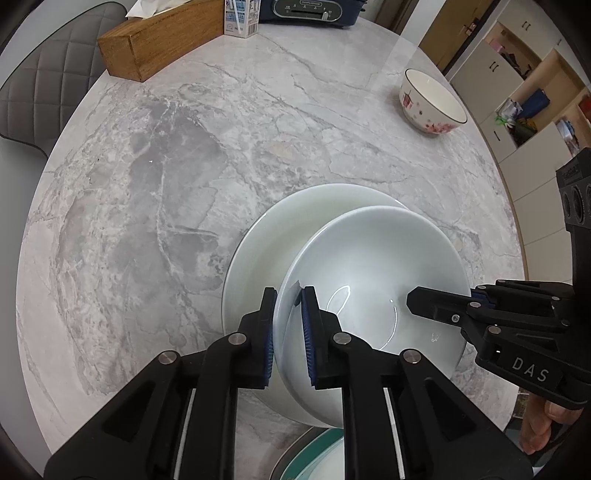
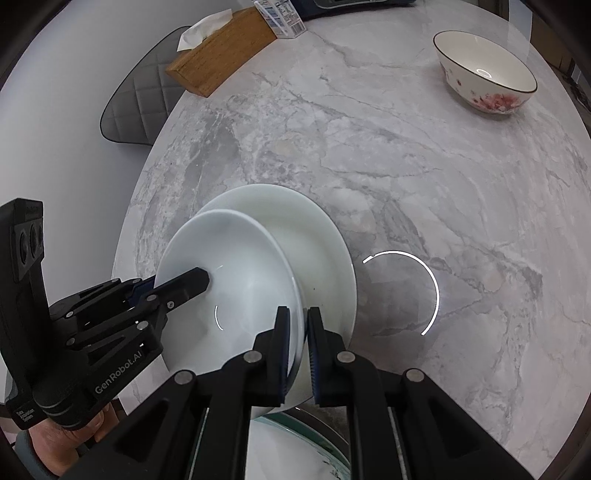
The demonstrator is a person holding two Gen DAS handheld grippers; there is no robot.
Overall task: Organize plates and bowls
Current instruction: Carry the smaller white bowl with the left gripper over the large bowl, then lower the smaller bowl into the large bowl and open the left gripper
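A white bowl (image 1: 373,273) is held tilted above a white plate (image 1: 266,243) on the marble table. My left gripper (image 1: 289,317) is shut on the bowl's left rim. My right gripper (image 2: 298,332) is shut on the bowl's right rim (image 2: 295,295); the bowl (image 2: 236,273) and plate (image 2: 317,236) also show in the right wrist view. The right gripper also appears in the left wrist view (image 1: 443,306), and the left gripper in the right wrist view (image 2: 177,286). A flowered bowl (image 1: 432,101) with a dark rim stands far right, also in the right wrist view (image 2: 484,72).
A teal-rimmed plate (image 1: 314,454) lies at the near edge under the grippers. A wooden tissue box (image 1: 159,40), a milk carton (image 1: 242,16) and a dark appliance (image 1: 314,11) stand at the far edge. A grey chair (image 1: 40,88) is on the left. Cabinets (image 1: 524,92) are on the right.
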